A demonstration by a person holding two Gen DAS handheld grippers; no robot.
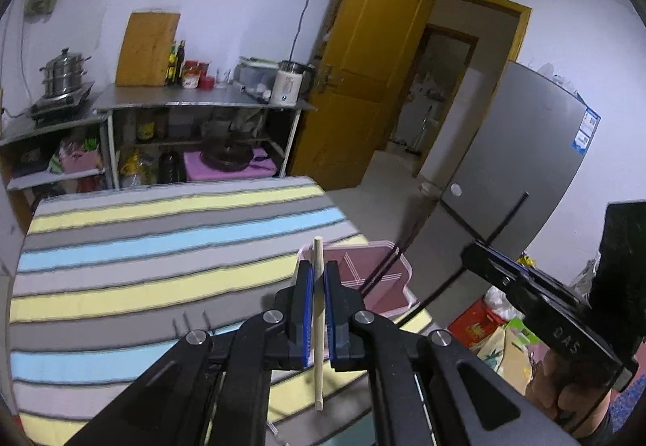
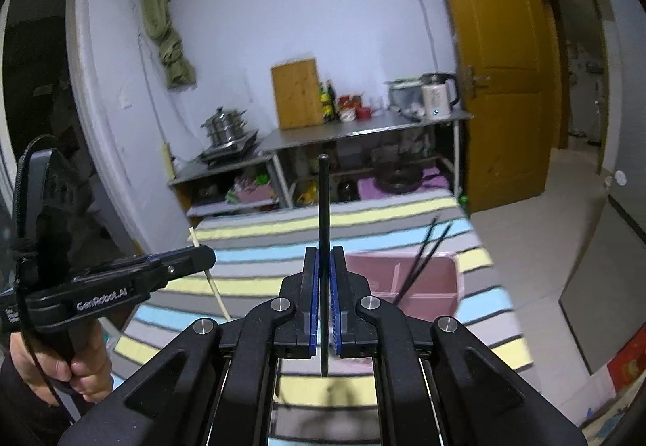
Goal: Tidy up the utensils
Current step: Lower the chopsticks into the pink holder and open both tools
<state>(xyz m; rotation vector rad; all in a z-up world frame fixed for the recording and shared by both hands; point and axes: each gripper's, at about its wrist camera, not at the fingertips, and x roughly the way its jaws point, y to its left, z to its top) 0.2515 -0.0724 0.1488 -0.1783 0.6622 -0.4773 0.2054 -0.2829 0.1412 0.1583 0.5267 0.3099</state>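
My left gripper is shut on a pale wooden chopstick, held upright above the striped table just left of the pink utensil holder. Two black chopsticks stand in that holder. My right gripper is shut on a black chopstick, held upright above the table, left of the pink holder. The right gripper also shows in the left wrist view, and the left gripper in the right wrist view. A fork lies on the cloth, partly hidden by my left gripper.
The table has a striped cloth. Behind it stand steel shelves with a pot, cutting board, bottles and kettle. A yellow door is open at the right, with a grey fridge beside it. Bags lie on the floor at right.
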